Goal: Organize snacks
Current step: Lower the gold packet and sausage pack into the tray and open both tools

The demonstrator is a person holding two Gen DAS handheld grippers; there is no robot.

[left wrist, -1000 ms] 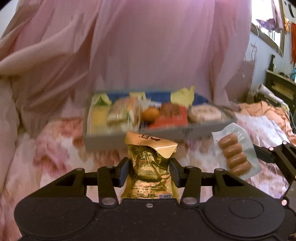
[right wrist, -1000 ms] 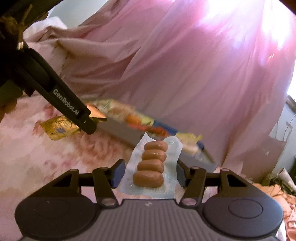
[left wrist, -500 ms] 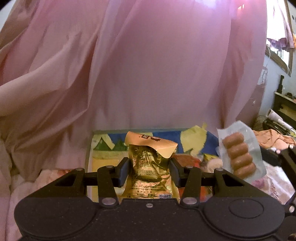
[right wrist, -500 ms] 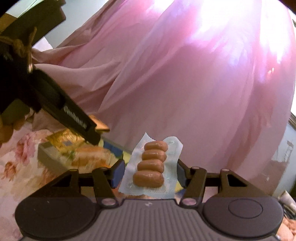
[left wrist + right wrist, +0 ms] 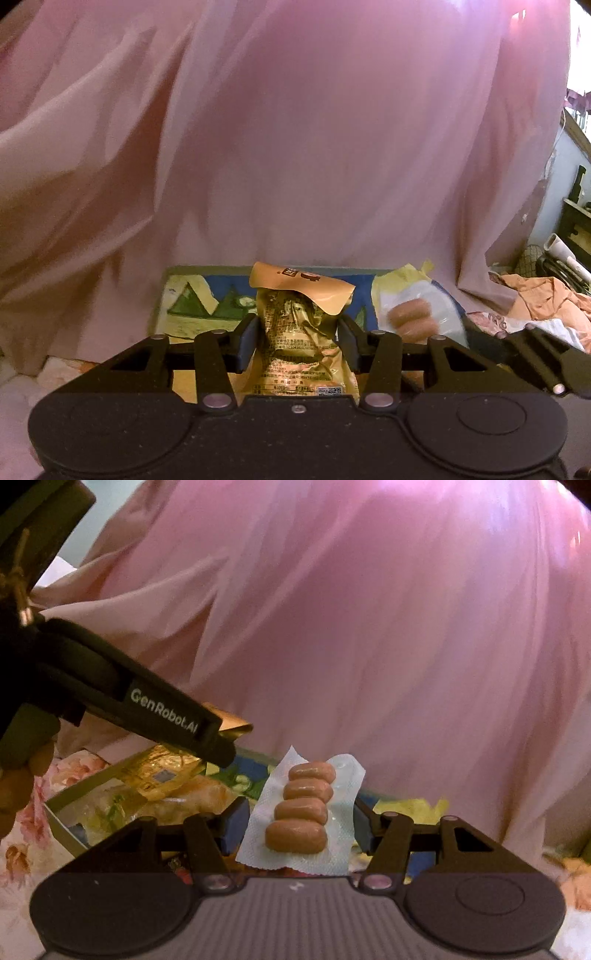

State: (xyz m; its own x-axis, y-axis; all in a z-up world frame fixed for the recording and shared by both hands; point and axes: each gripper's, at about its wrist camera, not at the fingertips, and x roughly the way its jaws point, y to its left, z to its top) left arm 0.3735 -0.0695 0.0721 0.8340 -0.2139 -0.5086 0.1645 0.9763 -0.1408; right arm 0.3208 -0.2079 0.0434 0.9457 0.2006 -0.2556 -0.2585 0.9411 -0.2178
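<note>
Below both grippers, a shallow cardboard box [image 5: 61, 803] with a grey rim, set on floral bedding [image 5: 22, 834] in front of a pink curtain [image 5: 295, 129]. Printed with blue, green and yellow shapes on the inner wall [image 5: 207, 299]. Filled with wrapped snacks: in the right wrist view, a clear-wrapped pale item and an orange-toned one [image 5: 195, 797] near the left end; further contents too blurred or too covered to name.

Left gripper [image 5: 297, 339]: fingers pressed in on a crumpled gold foil snack packet [image 5: 299, 343], held upright over the box, folded top flap leaning right. Lower end of packet cut off behind the gripper body. Seen from the right wrist as a black finger marked GenRobot.AI [image 5: 162, 716], gold packet [image 5: 162, 771] hanging above the box's left part.

Right gripper [image 5: 297, 823]: fingers pinching the edges of a clear vacuum pack of four small sausages [image 5: 301, 812], stacked in a column, over the box's middle. From the left wrist, same pack [image 5: 417, 317] blurred, only two sausages distinct, just right of the gold packet.

Far right, crumpled orange cloth [image 5: 535, 291] and dim furniture, hard to make out.
</note>
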